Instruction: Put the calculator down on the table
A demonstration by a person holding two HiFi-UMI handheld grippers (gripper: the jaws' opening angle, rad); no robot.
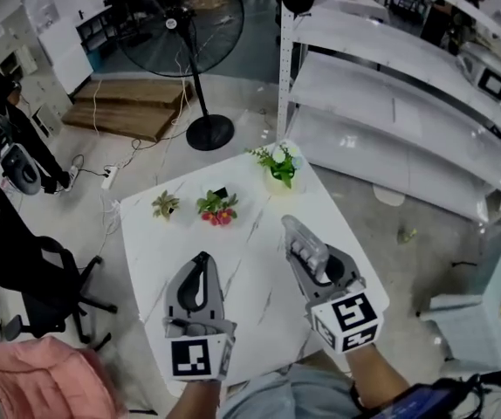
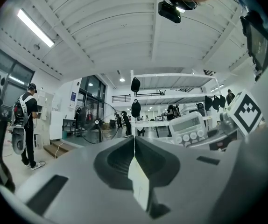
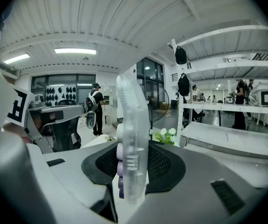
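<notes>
My right gripper [image 1: 313, 264] is shut on the calculator [image 1: 298, 236], a pale grey one with round keys, and holds it above the right side of the white marble table [image 1: 146, 243]. The right gripper view shows the calculator [image 3: 130, 111] edge-on and upright, clamped between the jaws of that gripper [image 3: 133, 148]. Over the table's near middle, my left gripper [image 1: 202, 264] is shut with nothing in it. In the left gripper view its jaws [image 2: 134, 141] meet in a thin line, and the calculator [image 2: 188, 127] shows to the right, face towards the camera.
Three small potted plants [image 1: 165, 204] [image 1: 217, 207] [image 1: 281, 166] stand along the table's far side. A standing fan [image 1: 189, 42] is beyond it. White shelving [image 1: 390, 103] runs along the right. An office chair [image 1: 32, 269] and pink cushion [image 1: 50, 378] are at left.
</notes>
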